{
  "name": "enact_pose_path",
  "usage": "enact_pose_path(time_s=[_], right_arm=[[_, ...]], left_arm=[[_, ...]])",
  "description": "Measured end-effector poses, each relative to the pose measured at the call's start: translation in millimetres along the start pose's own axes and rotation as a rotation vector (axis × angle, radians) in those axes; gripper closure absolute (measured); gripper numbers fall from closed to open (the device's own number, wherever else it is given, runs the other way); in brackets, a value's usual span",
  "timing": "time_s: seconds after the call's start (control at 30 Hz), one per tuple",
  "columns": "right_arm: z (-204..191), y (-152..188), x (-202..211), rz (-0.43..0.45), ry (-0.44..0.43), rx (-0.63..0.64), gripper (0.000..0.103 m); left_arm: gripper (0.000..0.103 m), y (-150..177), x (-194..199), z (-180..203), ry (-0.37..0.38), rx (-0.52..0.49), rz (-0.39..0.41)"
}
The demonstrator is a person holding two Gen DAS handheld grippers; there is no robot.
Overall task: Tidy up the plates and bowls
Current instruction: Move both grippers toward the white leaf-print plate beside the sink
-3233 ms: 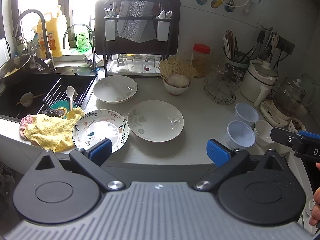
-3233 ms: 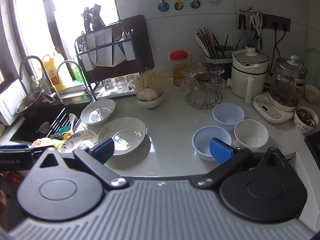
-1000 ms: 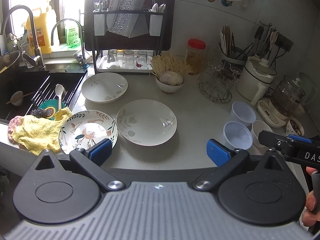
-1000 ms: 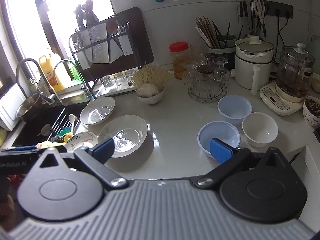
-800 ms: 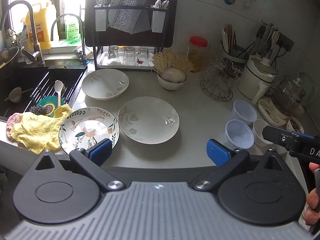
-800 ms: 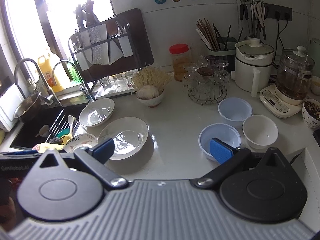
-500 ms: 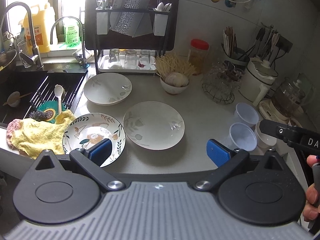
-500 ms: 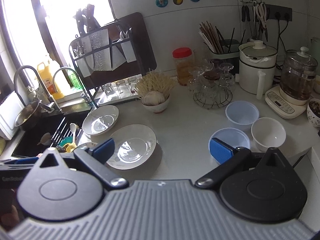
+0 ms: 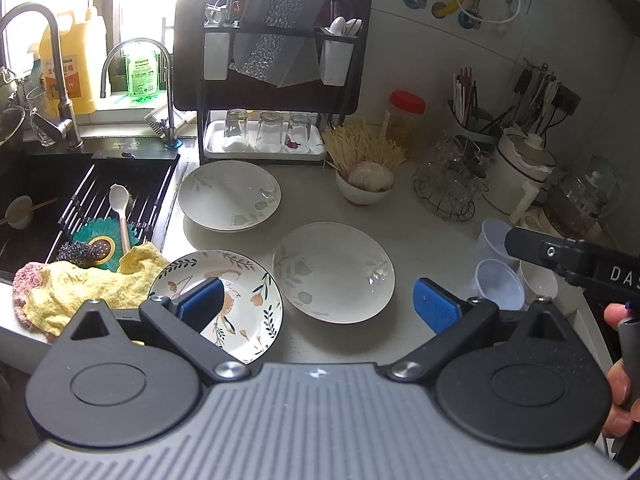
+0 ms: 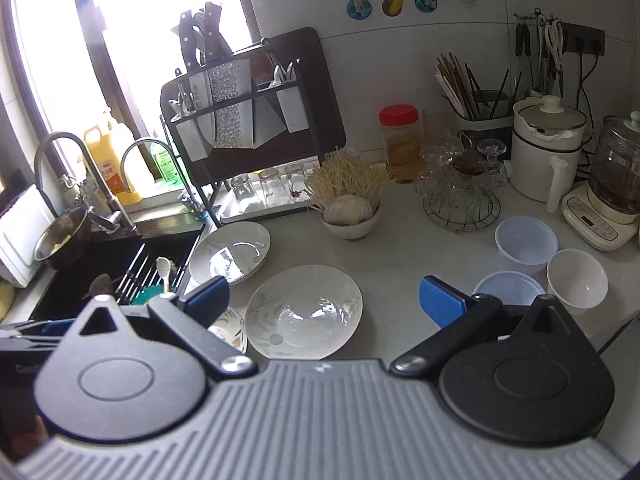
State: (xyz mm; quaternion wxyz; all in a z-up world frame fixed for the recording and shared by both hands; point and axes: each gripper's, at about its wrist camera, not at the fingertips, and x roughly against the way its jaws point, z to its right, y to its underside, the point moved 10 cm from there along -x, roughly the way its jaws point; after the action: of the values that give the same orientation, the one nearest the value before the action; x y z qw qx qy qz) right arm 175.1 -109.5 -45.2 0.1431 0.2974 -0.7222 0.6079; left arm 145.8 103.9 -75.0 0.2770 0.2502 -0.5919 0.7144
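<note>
Across the lower half of the left wrist view, the left gripper [image 9: 320,304] is seen with its blue pads spread wide apart, nothing between them. Its left pad is overlapped in frame with the patterned plate [image 9: 248,304], which lies at lower left centre of the grey counter [image 9: 420,220]; contact cannot be judged. Just right of that plate, a white leaf-print plate [image 9: 334,272] is set flat at frame centre. A second white plate [image 9: 229,195] is found above and left of it, apart from both, beside the sink [image 9: 24,184]. A yellow cloth [image 9: 80,284] is draped at the sink edge, touching the patterned plate's left rim.

At the right of the same view, two translucent plastic bowls [image 9: 499,285] and one white bowl [image 9: 538,280] are grouped close together; part of this group is hidden by the right gripper's body, held by a hand [image 9: 618,372] at the lower right edge.

From the right wrist view, the right gripper [image 10: 324,300] is likewise noted wide open and empty, held above the counter. Between its pads the white leaf-print plate [image 10: 303,312] is framed. The bowls are seen at right: far plastic bowl [image 10: 526,244], near plastic bowl [image 10: 508,286] partly behind the right pad, white bowl [image 10: 577,283] just beside both.

A dish rack [image 9: 276,80] with upturned glasses is recorded at upper centre, against the tiled wall.
</note>
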Motion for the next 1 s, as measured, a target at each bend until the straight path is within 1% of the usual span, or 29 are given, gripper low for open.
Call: enact_pose_path(time_s=[0.07,0.17,0.33,0.43,0.5,0.57,0.63,0.7,0.8,0.93,1.0], right_arm=[[-5.2,-2.7,-0.3,0.009,0.009,0.002,0.000],[-17.2,-5.1,0.1,0.029,-0.003,0.025,0.000],[-30.9,-5.4,-6.9,0.016,-0.018,0.022,0.000],[-37.0,-5.1,-13.1,0.000,-0.038,0.005,0.000],[-42.5,-6.7,-15.6,-0.002,-0.038,0.017,0.000],[-46.1,-11.3,-16.7,0.016,-0.015,0.046,0.000],[-49.3,-15.5,-19.4,0.028,-0.027,0.054,0.000],[-49.9,-17.9,-26.2,0.029,-0.037,0.035,0.000],[-51.7,-18.1,-41.1,0.009,-0.047,0.016,0.000],[-55.7,-19.9,-63.1,-0.013,-0.071,0.017,0.001],[-58.6,-25.4,-75.6,-0.015,-0.077,0.017,0.001]], left_arm=[[0.001,-3.0,0.8,-5.1,0.002,-0.011,0.003],[0.001,-5.8,-0.3,-13.4,0.007,-0.015,0.000],[0.001,-6.0,-4.0,-25.5,0.012,0.003,-0.007],[0.001,-9.3,-4.8,-33.4,0.005,0.017,-0.001],[0.001,-11.5,-6.0,-37.8,0.002,0.023,0.001],[0.001,-13.8,-7.7,-42.4,-0.010,0.024,0.007],[0.001,-16.4,-10.4,-46.9,-0.029,0.018,0.024],[0.001,-16.7,-16.4,-51.6,-0.032,0.028,0.015],[0.001,-19.2,-25.9,-58.5,-0.005,0.067,0.004],[0.001,-27.7,-42.7,-69.6,-0.046,0.064,0.002],[0.001,-35.3,-51.0,-75.9,-0.053,0.076,-0.001]])
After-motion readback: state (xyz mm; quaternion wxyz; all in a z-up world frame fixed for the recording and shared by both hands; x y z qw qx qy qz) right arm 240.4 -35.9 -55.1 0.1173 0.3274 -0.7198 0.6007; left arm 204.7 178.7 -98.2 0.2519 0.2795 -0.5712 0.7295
